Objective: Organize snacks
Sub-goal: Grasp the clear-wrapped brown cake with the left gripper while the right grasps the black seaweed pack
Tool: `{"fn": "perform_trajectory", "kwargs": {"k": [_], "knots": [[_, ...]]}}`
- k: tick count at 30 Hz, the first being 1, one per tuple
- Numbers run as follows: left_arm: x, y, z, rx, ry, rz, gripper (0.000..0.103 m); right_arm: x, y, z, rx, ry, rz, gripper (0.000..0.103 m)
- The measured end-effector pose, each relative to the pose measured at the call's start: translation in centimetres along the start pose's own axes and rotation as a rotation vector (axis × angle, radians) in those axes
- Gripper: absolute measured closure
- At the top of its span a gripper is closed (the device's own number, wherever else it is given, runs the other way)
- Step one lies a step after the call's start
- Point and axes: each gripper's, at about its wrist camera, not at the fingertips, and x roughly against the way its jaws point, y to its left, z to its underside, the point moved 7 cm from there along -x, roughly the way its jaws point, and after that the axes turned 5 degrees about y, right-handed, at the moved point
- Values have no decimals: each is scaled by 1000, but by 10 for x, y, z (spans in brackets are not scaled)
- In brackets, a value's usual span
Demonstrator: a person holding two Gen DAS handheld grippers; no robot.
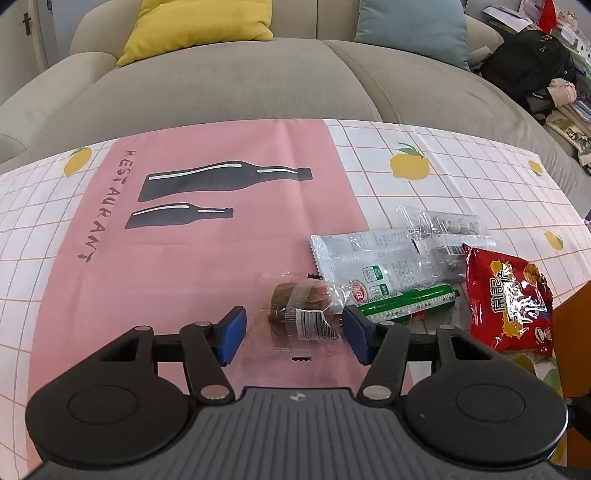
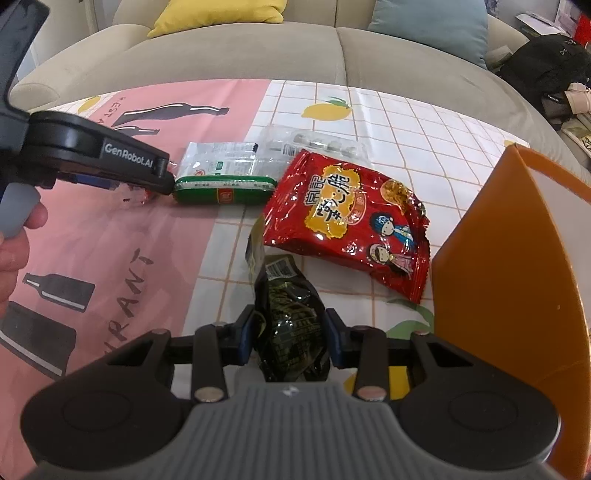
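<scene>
Your left hand-held gripper (image 1: 293, 334) is tilted down over the pink part of the cloth on the surface (image 1: 184, 280), its blue pads standing well apart on either side of a clear-wrapped brown snack (image 1: 295, 306). The pads do not press the wrapper, so it is not gripped.

Your right hand-held gripper (image 2: 290, 338) has closed its pads onto a dark green packet (image 2: 291, 325) (the wrapper bulges between them), and the packet stands near the surface's near edge.

Just beside the brown snack lies a green sausage stick (image 1: 406, 302), with a white packet (image 1: 369, 258) behind it and a clear packet (image 1: 443, 225) further back towards the sofa-side edge. A red bag (image 2: 351, 218) lies to the right of these, between the sausage stick and an orange box (image 2: 509, 277) that stands at the right edge of the surface.

In the right wrist view your hand (image 2: 14, 243) shows at the left side, holding the left tool's handle. A grey sofa (image 1: 240, 92) with a yellow cushion (image 1: 199, 26) and a blue cushion (image 1: 413, 29) runs along the far edge.
</scene>
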Motion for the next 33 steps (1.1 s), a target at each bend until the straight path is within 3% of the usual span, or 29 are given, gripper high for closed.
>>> {"fn": "perform_trajectory", "kwargs": {"k": [11,20,28,33], "knots": [[-13,0,-3,-9,7,-6,33,0,-1,1,-9,8,-7,65],[-5,1,4,33,-8,-2,50,1,-1,2,-6,5,-10,65],[21,-4,23,103,25,16,55,7,-3,2,-37,25,-26,66],[50,-23,35,84,2,64,56,20,-1,11,-46,22,-41,67]]}}
